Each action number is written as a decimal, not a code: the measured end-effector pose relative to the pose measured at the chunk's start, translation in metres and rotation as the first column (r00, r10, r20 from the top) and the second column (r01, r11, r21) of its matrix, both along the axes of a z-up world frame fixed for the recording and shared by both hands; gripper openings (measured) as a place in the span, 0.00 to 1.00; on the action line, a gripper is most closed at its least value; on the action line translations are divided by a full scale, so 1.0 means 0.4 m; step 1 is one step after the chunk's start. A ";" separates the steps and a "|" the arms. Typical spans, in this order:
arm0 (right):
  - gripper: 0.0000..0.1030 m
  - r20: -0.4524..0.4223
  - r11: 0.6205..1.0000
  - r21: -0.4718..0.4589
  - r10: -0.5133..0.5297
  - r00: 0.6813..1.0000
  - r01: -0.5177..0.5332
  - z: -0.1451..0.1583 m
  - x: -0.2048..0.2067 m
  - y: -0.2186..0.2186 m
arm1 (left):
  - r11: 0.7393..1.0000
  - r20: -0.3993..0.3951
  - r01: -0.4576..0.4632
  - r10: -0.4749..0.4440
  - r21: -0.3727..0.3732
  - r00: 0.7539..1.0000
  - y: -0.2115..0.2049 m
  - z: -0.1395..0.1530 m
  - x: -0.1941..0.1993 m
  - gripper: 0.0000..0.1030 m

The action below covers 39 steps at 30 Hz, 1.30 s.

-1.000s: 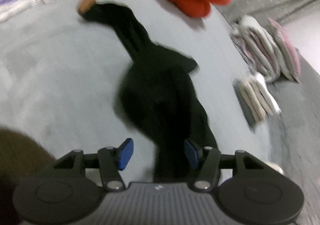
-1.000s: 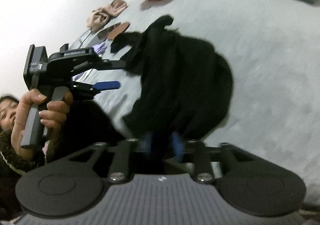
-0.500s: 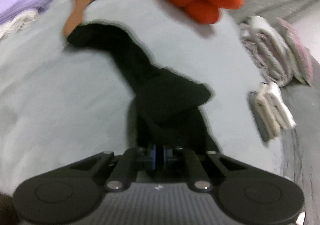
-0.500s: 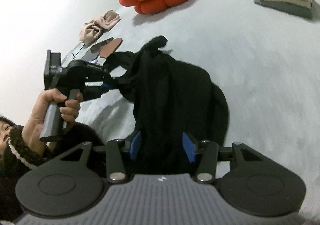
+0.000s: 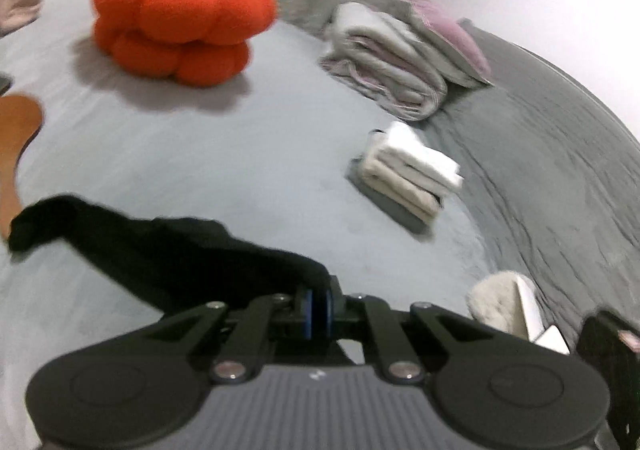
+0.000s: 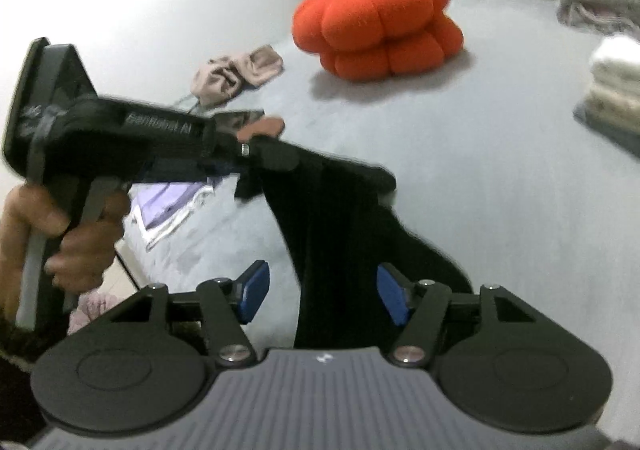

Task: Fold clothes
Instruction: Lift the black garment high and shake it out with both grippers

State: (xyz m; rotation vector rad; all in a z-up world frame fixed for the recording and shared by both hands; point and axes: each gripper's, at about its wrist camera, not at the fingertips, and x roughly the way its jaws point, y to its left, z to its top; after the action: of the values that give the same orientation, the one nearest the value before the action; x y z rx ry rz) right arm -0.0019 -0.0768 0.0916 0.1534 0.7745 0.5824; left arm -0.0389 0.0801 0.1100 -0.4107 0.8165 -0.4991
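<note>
A black garment [image 5: 172, 254] lies across the grey bed, one sleeve stretching left. My left gripper [image 5: 318, 310] is shut on the garment's near edge and lifts it. In the right wrist view the left gripper [image 6: 248, 166] holds the garment [image 6: 340, 242] up, so it hangs down between my right gripper's blue pads. My right gripper [image 6: 320, 292] is open, one pad on each side of the hanging cloth, not touching it.
An orange pumpkin cushion [image 5: 180, 10] sits at the back of the bed [image 5: 240, 154]. Folded white clothes [image 5: 408, 174] and a folded pale blanket [image 5: 392, 62] lie to the right. A brown object [image 5: 16, 130] and beige socks [image 6: 236, 74] lie left. Purple folded cloth [image 6: 168, 210] lies at the bed edge.
My left gripper closed on the garment and lifted it, swinging right. My right gripper let go of the cloth and opened wide around it.
</note>
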 end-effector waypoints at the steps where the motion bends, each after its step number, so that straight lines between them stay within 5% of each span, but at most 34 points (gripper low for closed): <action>1: 0.62 0.012 1.000 0.000 0.001 1.000 -0.001 0.007 0.008 0.002 | 1.000 0.006 0.020 -0.020 -0.003 1.000 -0.007 0.008 -0.001 0.06; 6: 0.59 0.042 1.000 0.022 0.014 0.999 -0.015 0.016 0.043 0.019 | 0.995 0.022 0.084 -0.083 -0.055 0.996 -0.024 0.028 -0.010 0.06; 7: 0.52 0.033 0.999 0.031 0.016 0.999 -0.017 0.011 0.050 0.022 | 0.995 0.028 0.081 -0.080 -0.054 0.996 -0.026 0.027 -0.011 0.06; 8: 0.23 0.019 0.999 0.044 0.015 1.000 -0.016 0.006 0.056 0.024 | 0.996 0.034 0.078 -0.076 -0.053 0.997 -0.028 0.026 -0.012 0.06; 9: 0.05 -0.001 0.998 0.061 0.011 1.000 -0.011 0.000 0.062 0.023 | 0.996 0.041 0.070 -0.068 -0.049 0.997 -0.027 0.022 -0.014 0.08; 11: 0.05 -0.038 0.996 0.093 -0.004 0.999 0.008 -0.010 0.072 0.019 | 0.998 0.046 0.037 -0.035 -0.045 0.998 -0.012 0.011 -0.025 0.16; 14: 0.05 -0.046 0.991 0.108 -0.079 0.996 0.084 -0.009 0.072 -0.007 | 0.998 0.041 0.009 -0.007 -0.065 0.999 0.026 -0.016 -0.048 0.49; 18: 0.05 -0.051 0.978 0.123 -0.166 0.985 0.171 0.007 0.061 -0.057 | 0.999 0.009 0.016 -0.016 -0.049 1.000 0.050 -0.076 -0.077 0.60; 24: 0.05 -0.032 0.966 0.118 -0.228 0.973 0.230 0.036 0.050 -0.104 | 0.993 -0.152 0.121 -0.119 0.003 0.981 0.012 -0.223 -0.116 0.75; 29: 0.05 -0.018 0.959 0.106 -0.263 0.965 0.263 0.046 0.040 -0.130 | 0.985 -0.253 0.170 -0.159 0.023 0.954 -0.019 -0.313 -0.138 0.76; 36: 0.05 -0.011 0.943 0.102 -0.316 0.949 0.315 0.041 0.018 -0.184 | 0.963 -0.228 0.264 -0.245 0.060 0.942 -0.067 -0.341 -0.158 0.72; 37: 0.05 -0.014 0.940 0.105 -0.325 0.946 0.324 0.039 0.013 -0.195 | 0.963 -0.223 0.263 -0.243 0.065 0.944 -0.068 -0.335 -0.158 0.68; 39: 0.05 -0.020 0.933 0.110 -0.343 0.939 0.343 0.034 0.003 -0.214 | 0.971 -0.202 0.228 -0.209 0.073 0.957 -0.056 -0.310 -0.160 0.28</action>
State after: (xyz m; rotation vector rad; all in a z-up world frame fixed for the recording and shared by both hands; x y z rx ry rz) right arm -0.0006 -0.1625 0.1051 0.3851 0.6951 0.2926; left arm -0.1028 0.0575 -0.0139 -0.2841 1.0769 -0.6300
